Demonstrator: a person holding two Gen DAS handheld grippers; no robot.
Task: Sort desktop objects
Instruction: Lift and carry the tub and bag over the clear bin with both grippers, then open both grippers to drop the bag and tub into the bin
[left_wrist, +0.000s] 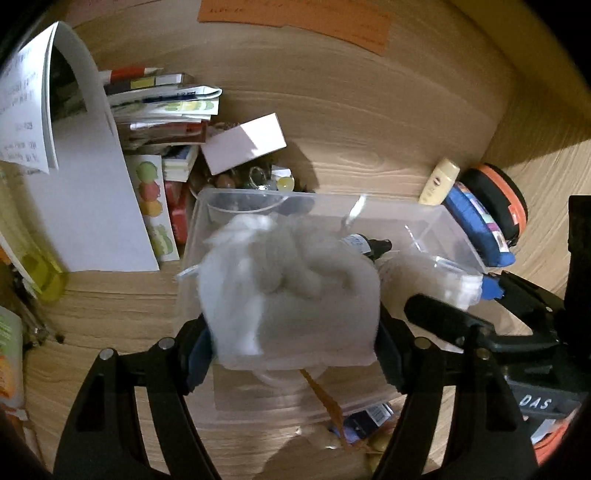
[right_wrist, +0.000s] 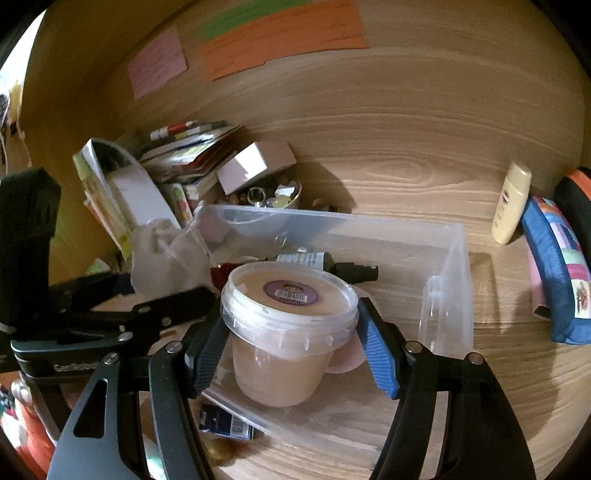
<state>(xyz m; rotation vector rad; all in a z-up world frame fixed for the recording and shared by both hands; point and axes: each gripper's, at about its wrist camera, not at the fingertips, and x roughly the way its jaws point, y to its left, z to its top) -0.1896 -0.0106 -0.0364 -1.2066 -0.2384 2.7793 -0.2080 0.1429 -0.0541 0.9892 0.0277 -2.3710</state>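
Note:
My left gripper (left_wrist: 293, 354) is shut on a clear bag of white cotton (left_wrist: 288, 291) and holds it over the clear plastic bin (left_wrist: 436, 221). The bag also shows in the right wrist view (right_wrist: 166, 254), at the bin's left end. My right gripper (right_wrist: 290, 343) is shut on a lidded plastic tub of beige cream (right_wrist: 288, 325), held above the bin's (right_wrist: 448, 280) front part. A dark spray bottle (right_wrist: 328, 266) lies inside the bin; it also shows in the left wrist view (left_wrist: 369, 245).
Books and papers (left_wrist: 159, 110) are piled at the back left, with a pink box (left_wrist: 243, 142) and a bowl of trinkets (left_wrist: 258, 181). A cream bottle (right_wrist: 511, 203), a blue pouch (right_wrist: 557, 266) and an orange-black case (left_wrist: 498, 199) stand to the right. Small items (right_wrist: 225, 421) lie by the bin's front.

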